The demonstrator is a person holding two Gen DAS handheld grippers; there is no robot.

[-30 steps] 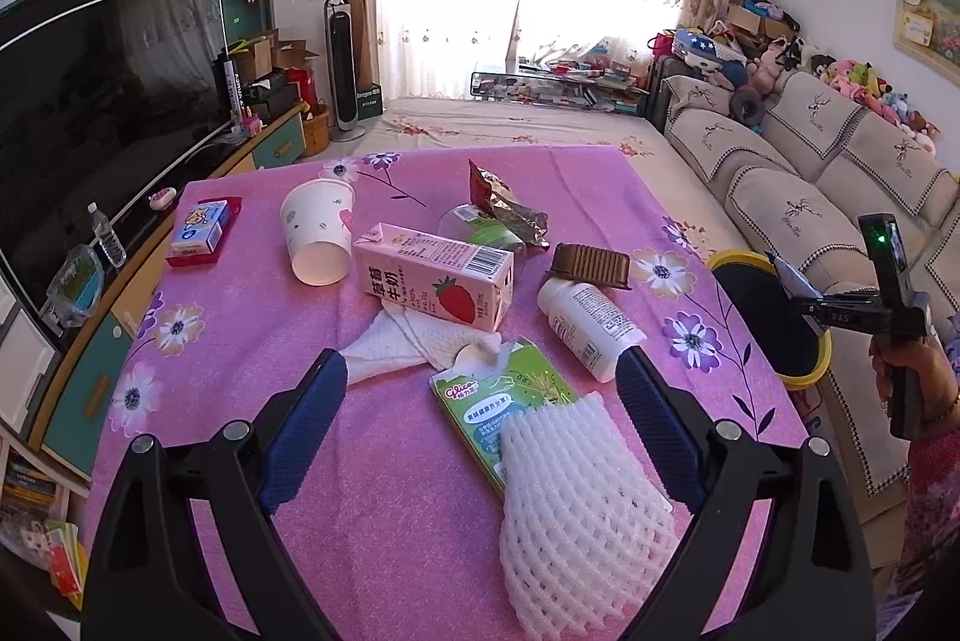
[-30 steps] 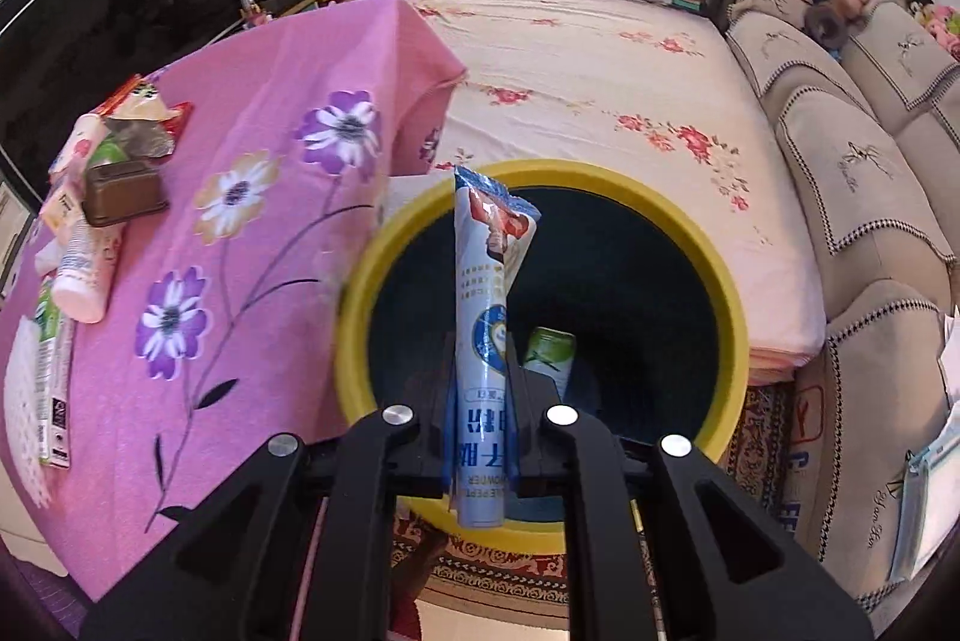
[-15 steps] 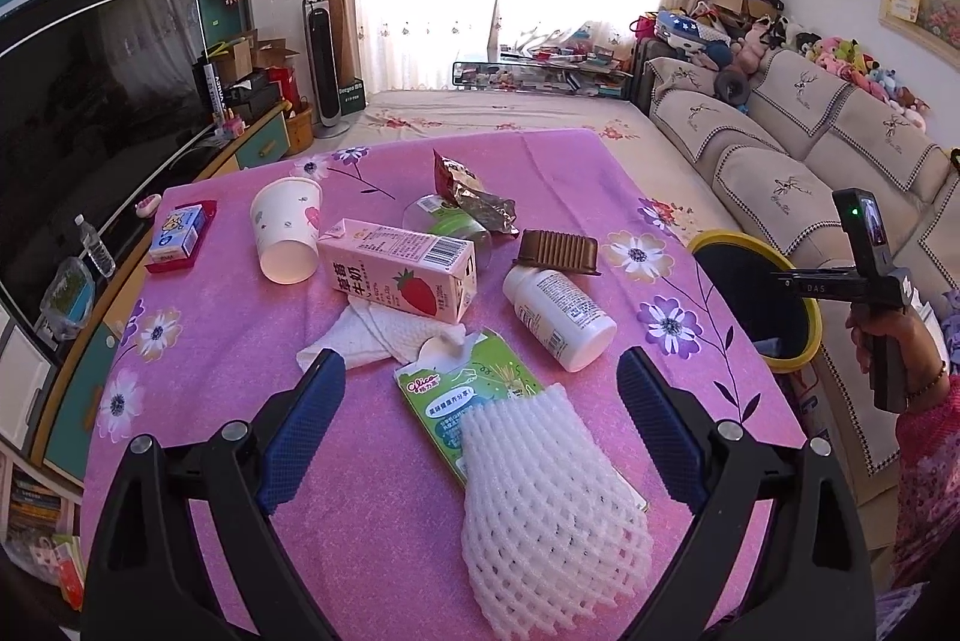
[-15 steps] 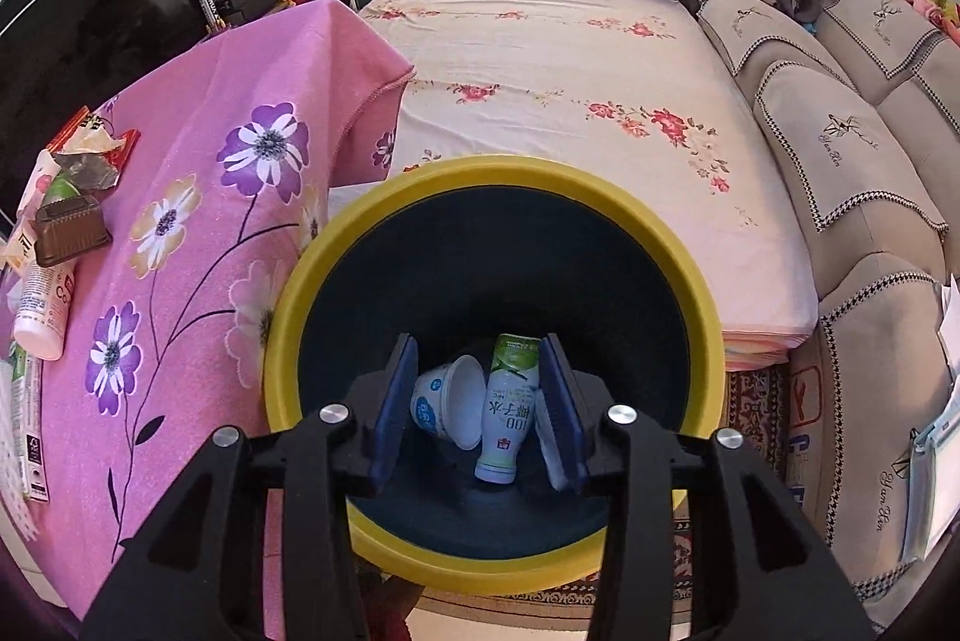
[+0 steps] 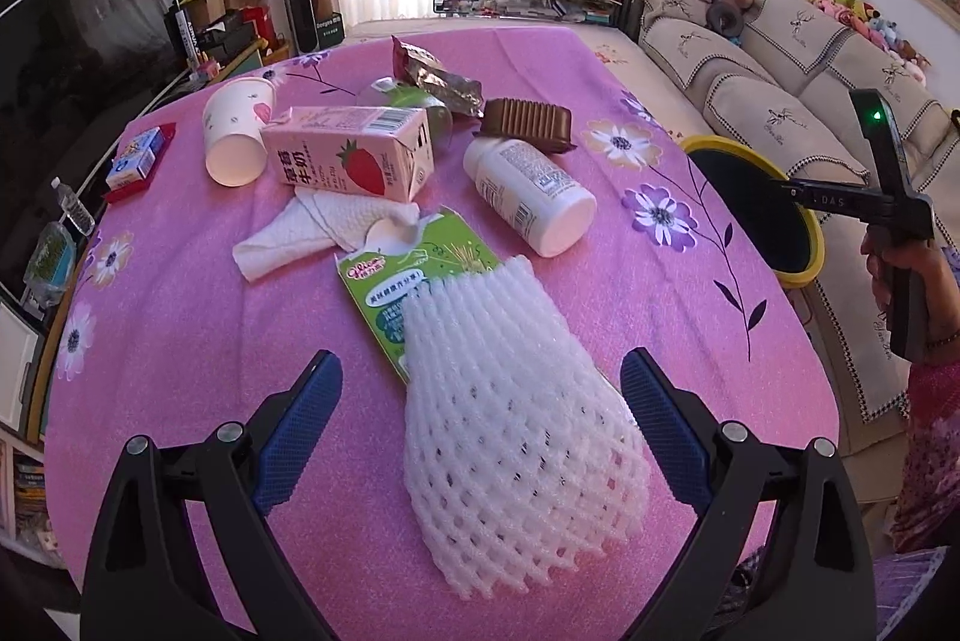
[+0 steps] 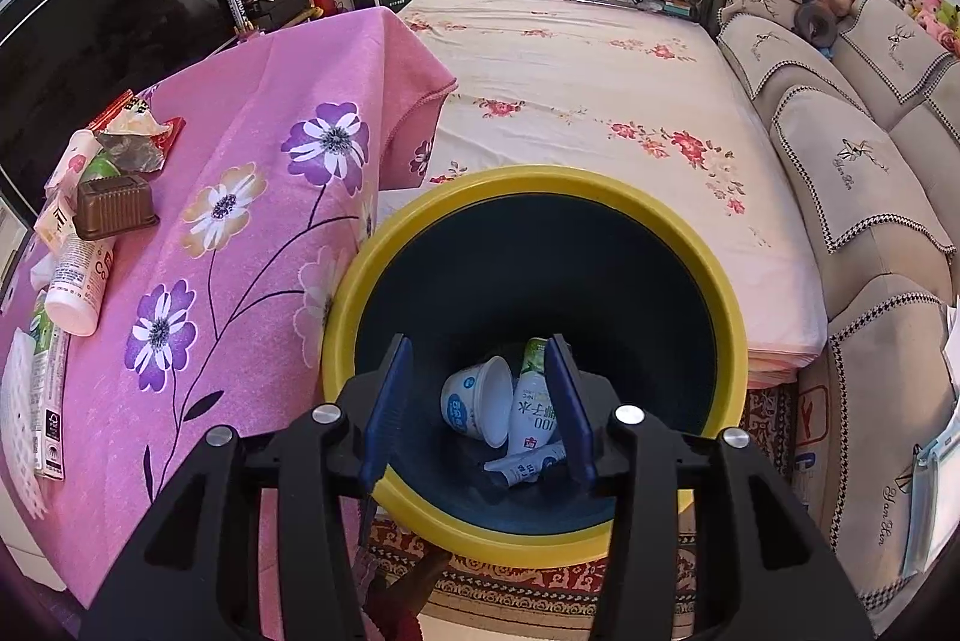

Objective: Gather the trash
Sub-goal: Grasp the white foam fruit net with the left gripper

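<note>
My left gripper [image 5: 480,371] is open, its jaws on either side of a white foam fruit net [image 5: 516,419] lying on the pink table [image 5: 180,341]. Beyond lie a green carton [image 5: 390,281], a white bottle [image 5: 528,197], a pink strawberry milk carton [image 5: 354,155], a tissue [image 5: 312,227], a paper cup [image 5: 237,131] and a brown tray [image 5: 528,119]. My right gripper [image 6: 477,359] is open and empty over the yellow-rimmed bin [image 6: 738,341]. In the bin lie a yoghurt cup [image 6: 477,401], a bottle [image 6: 531,407] and a tube [image 6: 528,464].
A foil wrapper [image 5: 432,71] and a small blue-and-red box [image 5: 138,161] lie at the table's far side. A TV [image 5: 78,59] stands to the left. A sofa [image 5: 798,89] runs along the right, close behind the bin [image 5: 807,233]. A flowered sheet [image 6: 600,59] covers the floor beyond.
My right gripper opened and let go of the blue tube, which dropped into the bin. My left gripper moved closer over the foam net.
</note>
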